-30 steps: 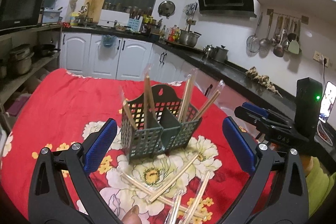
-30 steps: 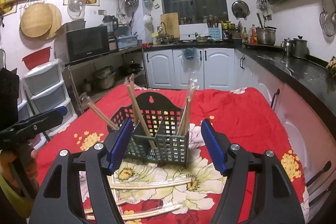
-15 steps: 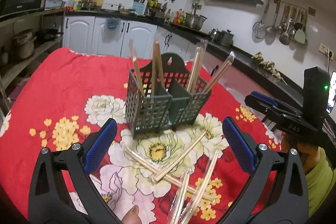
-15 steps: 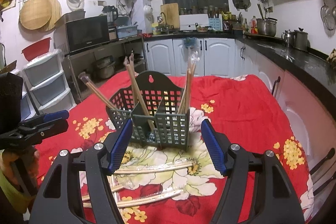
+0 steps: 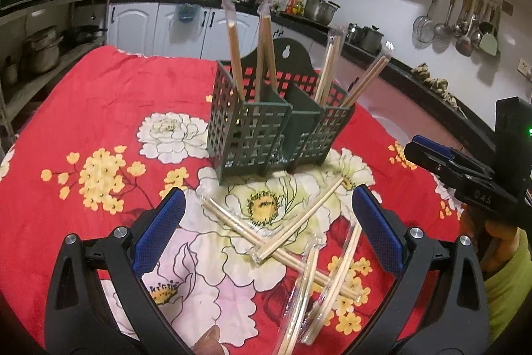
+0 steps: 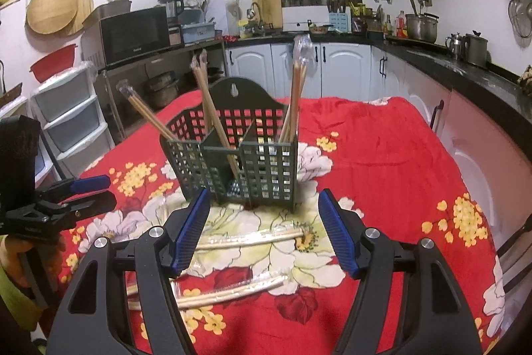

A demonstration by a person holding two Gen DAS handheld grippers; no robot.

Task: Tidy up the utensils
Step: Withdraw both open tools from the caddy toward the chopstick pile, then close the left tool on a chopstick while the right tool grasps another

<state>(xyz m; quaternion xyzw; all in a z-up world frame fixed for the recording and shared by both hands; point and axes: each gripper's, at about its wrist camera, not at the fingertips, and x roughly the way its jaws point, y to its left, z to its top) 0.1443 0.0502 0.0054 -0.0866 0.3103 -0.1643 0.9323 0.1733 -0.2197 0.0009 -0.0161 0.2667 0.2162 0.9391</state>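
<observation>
A dark green slotted utensil holder (image 5: 276, 125) (image 6: 239, 162) stands on the red flowered tablecloth (image 5: 109, 108), with several wrapped chopstick pairs upright in its two compartments. More wrapped chopsticks (image 5: 292, 228) (image 6: 252, 237) lie crossed on the cloth in front of it. My left gripper (image 5: 266, 228) hovers open above the loose chopsticks, nothing between its blue pads. My right gripper (image 6: 264, 230) is also open and empty, just above a wrapped pair. Each gripper shows at the edge of the other's view, the right gripper (image 5: 465, 175) and the left gripper (image 6: 63, 198).
The table sits in a kitchen: white cabinets (image 6: 332, 69) and a black counter (image 5: 415, 82) run behind and along the right. A microwave (image 6: 133, 34) on a shelf and plastic drawers (image 6: 69, 118) stand left of the table.
Both grippers have sunk toward the table and tipped downward, so the holder and loose chopsticks sit higher and larger in each view. Jaws stayed open.
</observation>
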